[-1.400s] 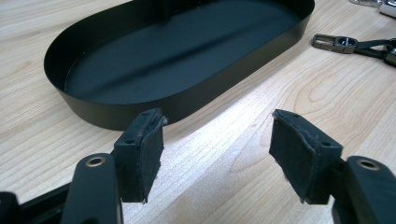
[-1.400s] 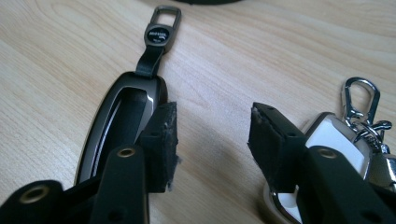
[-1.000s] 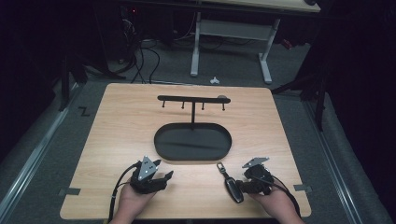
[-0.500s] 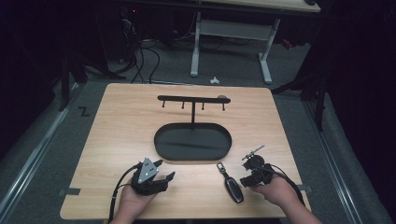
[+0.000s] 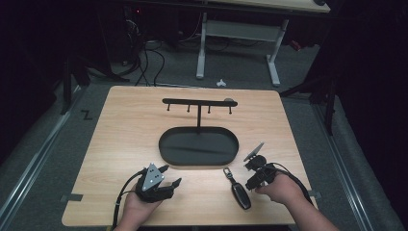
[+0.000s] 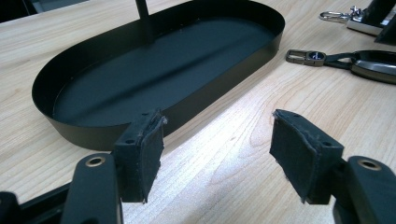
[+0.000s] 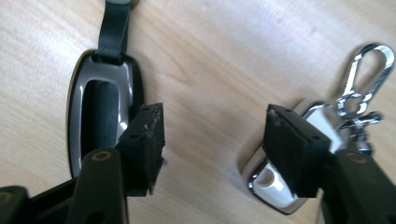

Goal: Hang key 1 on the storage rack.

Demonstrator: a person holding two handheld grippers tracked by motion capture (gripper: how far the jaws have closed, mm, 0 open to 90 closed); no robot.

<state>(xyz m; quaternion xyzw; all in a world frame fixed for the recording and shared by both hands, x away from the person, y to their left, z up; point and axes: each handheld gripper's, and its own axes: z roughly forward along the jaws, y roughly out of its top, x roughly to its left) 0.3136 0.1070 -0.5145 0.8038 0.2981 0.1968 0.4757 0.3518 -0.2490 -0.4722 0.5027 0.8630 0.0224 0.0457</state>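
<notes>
since the earlier frames our right gripper [image 5: 251, 174] had tipped over and dropped its nose toward the wood, while the left one had barely stirred. the black key fob [image 5: 240, 195] lay flat on the table [image 5: 120, 125], just in front of the oval tray [image 5: 198, 146] on the near right side, its strap and buckle pointing back toward the tray's rim. in the right gripper view we saw that fob [image 7: 100, 116] under the left-hand jaw and a second, white and chrome fob [image 7: 275, 184] with a silver clasp [image 7: 362, 88] under the other jaw; the jaws were spread wide with bare wood between them, pinching nothing. we could not tell whether either pad already touched a fob.

our left gripper [image 5: 163, 180] rested on the table at the tray's near left end, jaws likewise spread and empty, looking across the tray's wall [image 6: 187, 100]. behind the tray rose the hook stand [image 5: 198, 102] on its post.

we judged the step to be picking one fob. to do it well we needed to shift the right gripper sideways until a single fob sat centred between the pads, come down low, and close across its narrow width, so the neighbour was not dragged along.
</notes>
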